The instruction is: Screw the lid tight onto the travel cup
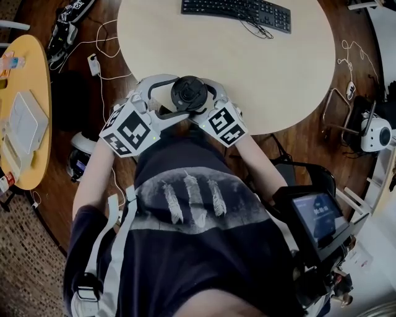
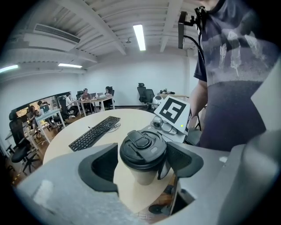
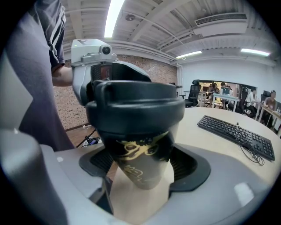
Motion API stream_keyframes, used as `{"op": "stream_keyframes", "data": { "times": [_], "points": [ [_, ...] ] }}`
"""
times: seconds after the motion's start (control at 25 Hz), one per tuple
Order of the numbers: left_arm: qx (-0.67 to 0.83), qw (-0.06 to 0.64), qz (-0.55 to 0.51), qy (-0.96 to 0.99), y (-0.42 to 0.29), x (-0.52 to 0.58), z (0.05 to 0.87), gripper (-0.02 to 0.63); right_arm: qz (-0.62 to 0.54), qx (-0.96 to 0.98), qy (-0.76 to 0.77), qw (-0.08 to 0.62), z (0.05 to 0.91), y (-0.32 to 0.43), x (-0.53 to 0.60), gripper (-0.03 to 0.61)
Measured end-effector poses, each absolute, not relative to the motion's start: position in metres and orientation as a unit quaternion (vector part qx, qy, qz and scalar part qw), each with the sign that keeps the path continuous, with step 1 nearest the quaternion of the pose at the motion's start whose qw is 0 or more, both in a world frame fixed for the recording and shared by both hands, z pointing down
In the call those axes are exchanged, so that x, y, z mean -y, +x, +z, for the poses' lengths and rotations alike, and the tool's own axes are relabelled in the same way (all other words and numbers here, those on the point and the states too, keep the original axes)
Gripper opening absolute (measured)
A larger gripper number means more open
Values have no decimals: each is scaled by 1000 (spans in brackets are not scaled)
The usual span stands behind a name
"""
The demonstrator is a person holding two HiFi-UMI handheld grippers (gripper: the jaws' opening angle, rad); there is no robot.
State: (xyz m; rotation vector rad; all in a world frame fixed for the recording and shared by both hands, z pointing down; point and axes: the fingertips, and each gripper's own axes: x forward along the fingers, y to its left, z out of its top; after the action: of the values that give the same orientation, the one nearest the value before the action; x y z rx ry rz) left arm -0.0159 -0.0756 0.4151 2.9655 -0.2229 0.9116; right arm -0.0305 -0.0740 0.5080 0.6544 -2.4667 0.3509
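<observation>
Your two grippers meet over the near edge of the round worktop (image 1: 291,80), both closed on the same travel cup (image 3: 136,151). The left gripper (image 2: 141,160) has its jaws set on the black lid (image 2: 142,149), which fills the space between them and touches the dark pads (image 2: 102,166) on either side. The lid sits on the cup's rim with its flip tab on top. The pale cup body hangs below jaw level, narrower than the lid.

The right gripper (image 3: 139,169) comes in from the opposite side and lower down. Its jaws are clamped on the cup's dark printed band just under the lid, with a ribbed pad pressed to each flank. From that gripper's view the cup leans slightly between the jaws and its tapered base points down at the worktop. No view shows whether the base touches the surface.

Just beyond the left jaws, past the cup, stands the right gripper's marker cube (image 2: 174,110). Just beyond the right jaws, the grey body of the left gripper rises behind the lid. A black keyboard (image 1: 236,12) lies well beyond both sets of jaws on the far side of the worktop. Your torso is close behind the two grippers.
</observation>
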Motion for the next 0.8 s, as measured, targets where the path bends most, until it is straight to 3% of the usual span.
{"op": "stream_keyframes", "data": {
  "times": [0.52,0.8],
  "points": [
    [-17,-29,338,940,-20,77,410,360,131,922,241,272,505,-31,76,394],
    [-13,15,309,951,-15,75,418,331,133,919,245,277,507,-29,75,394]
  ]
}}
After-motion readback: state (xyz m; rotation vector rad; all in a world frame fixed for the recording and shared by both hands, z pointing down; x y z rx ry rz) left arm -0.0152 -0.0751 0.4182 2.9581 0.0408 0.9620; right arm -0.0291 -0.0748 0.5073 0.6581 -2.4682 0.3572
